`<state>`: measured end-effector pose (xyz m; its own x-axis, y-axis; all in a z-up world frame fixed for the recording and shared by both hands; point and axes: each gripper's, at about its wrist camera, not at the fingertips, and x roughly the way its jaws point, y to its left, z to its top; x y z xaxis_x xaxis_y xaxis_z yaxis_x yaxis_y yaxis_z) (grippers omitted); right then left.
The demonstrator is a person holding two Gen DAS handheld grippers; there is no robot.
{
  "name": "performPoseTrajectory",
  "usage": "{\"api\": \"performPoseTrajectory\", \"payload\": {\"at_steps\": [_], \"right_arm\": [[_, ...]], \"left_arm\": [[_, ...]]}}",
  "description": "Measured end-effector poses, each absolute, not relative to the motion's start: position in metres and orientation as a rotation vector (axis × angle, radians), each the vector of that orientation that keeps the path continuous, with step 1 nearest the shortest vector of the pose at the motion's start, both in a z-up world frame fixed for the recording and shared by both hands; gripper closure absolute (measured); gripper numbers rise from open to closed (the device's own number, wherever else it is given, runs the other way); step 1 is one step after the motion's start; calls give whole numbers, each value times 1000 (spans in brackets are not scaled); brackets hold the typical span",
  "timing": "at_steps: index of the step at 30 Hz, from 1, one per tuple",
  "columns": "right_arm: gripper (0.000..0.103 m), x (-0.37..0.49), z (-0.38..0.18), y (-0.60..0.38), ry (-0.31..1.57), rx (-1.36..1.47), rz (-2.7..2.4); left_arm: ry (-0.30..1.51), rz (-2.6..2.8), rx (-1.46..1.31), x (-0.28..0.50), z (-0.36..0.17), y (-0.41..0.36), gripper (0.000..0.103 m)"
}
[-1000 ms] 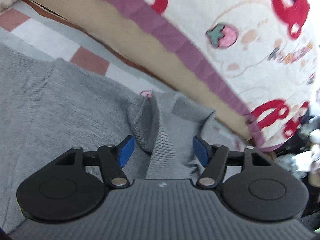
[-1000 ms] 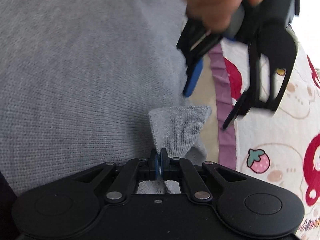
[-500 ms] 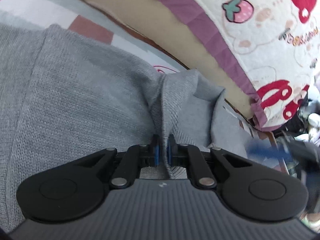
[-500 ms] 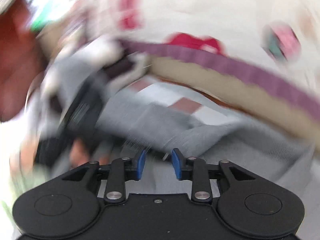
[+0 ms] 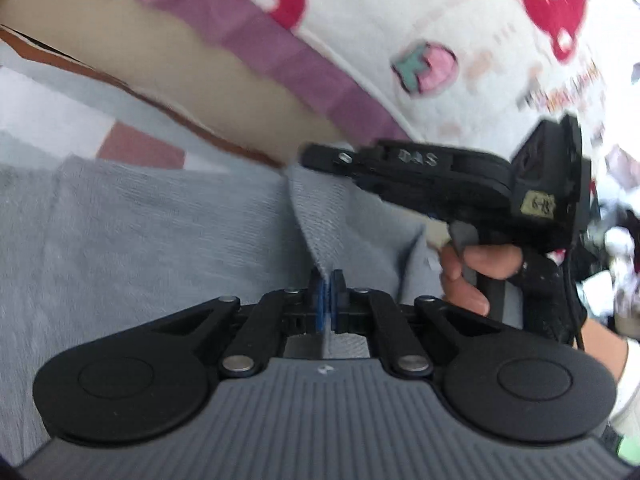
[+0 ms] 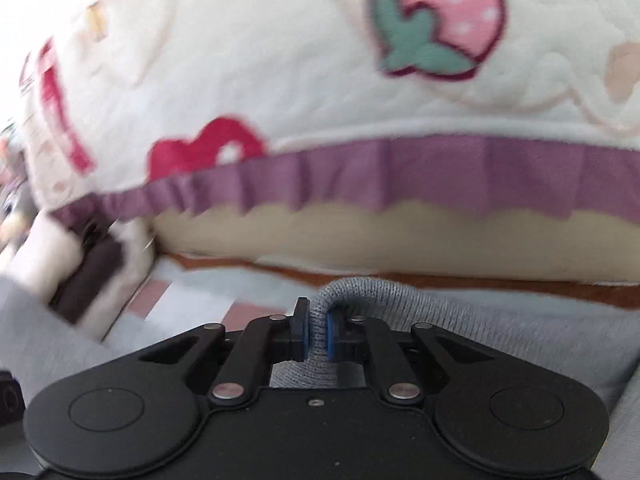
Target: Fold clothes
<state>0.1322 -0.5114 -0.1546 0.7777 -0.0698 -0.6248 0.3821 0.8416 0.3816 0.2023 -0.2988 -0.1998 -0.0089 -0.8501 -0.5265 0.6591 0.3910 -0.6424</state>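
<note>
A grey knit sweater (image 5: 140,232) lies spread over the checked bed sheet. My left gripper (image 5: 327,300) is shut on a raised fold of the sweater's edge, blue pads pressed on the cloth. In the same view the right gripper's black body (image 5: 460,176) reaches in from the right, held by a hand (image 5: 472,276), its tips at the far edge of the sweater. In the right wrist view my right gripper (image 6: 317,332) is shut on a bunched loop of the grey sweater (image 6: 460,320), which bulges up between the pads.
A cream quilt (image 6: 280,60) with strawberry and red prints and a purple frill (image 6: 360,176) lies just beyond the sweater. The pink-and-white checked sheet (image 5: 132,148) shows at the left. Cluttered items sit at the far right edge (image 5: 616,240).
The left gripper shut on the sweater fold a second ago and stays shut. The right gripper let go, swung round, and has now shut on another bunch of the sweater's edge.
</note>
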Motion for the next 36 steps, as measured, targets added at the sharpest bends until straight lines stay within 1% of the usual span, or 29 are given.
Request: {"api": "performPoseTrajectory", "payload": {"at_steps": [4,6,8,11,15,16,17,18,19,20,21,22,24,27,30,31,33,34,35,36], "right_arm": [[93,147,-171,-534,755,596,-294],[93,152,-177,-533,767,607,-307],[88,153,-182,-533,769,608,-309],[88,151,-186,-532,762,602,-304],[88,147,-189,-535,772,611,-281],[83,143,-189,-539,780,662,-262],[74,139,-189,-544,788,714,-243],[70,134,-189,-544,794,737,-232],[68,128,-187,-534,799,705,-238],[62,122,-185,-524,803,673,-244],[59,115,-183,-514,808,641,-250],[53,109,-182,-505,812,609,-255],[52,97,-178,-485,820,544,-267],[53,78,-173,-456,831,447,-283],[53,64,-170,-425,851,328,-306],[56,70,-174,-409,886,230,-333],[54,83,-181,-378,952,30,-384],[55,90,-185,-362,982,-70,-409],[57,94,-186,-352,997,-120,-433],[57,94,-180,-350,984,-69,-456]], "left_arm": [[991,-1188,-204,203,-197,-303,98],[982,-1168,-169,198,-199,-299,97],[973,-1149,-135,194,-202,-294,97],[959,-1118,-84,187,-205,-287,94],[922,-1036,-20,185,-201,-266,84],[916,-1017,-6,185,-201,-262,84],[912,-1004,4,187,-201,-257,84],[903,-991,2,188,-200,-251,84],[889,-979,-12,188,-199,-242,83],[875,-966,-27,189,-197,-233,83],[852,-958,-47,189,-193,-221,83],[822,-954,-73,187,-187,-205,82],[769,-933,-109,184,-174,-175,70],[738,-853,-61,181,-154,-137,63],[708,-755,1,176,-139,-107,61],[688,-724,12,174,-134,-96,61],[627,-670,1,167,-124,-71,61],[596,-658,-35,166,-119,-60,61],[593,-651,-52,170,-118,-55,59],[590,-644,-70,174,-117,-51,57]]}}
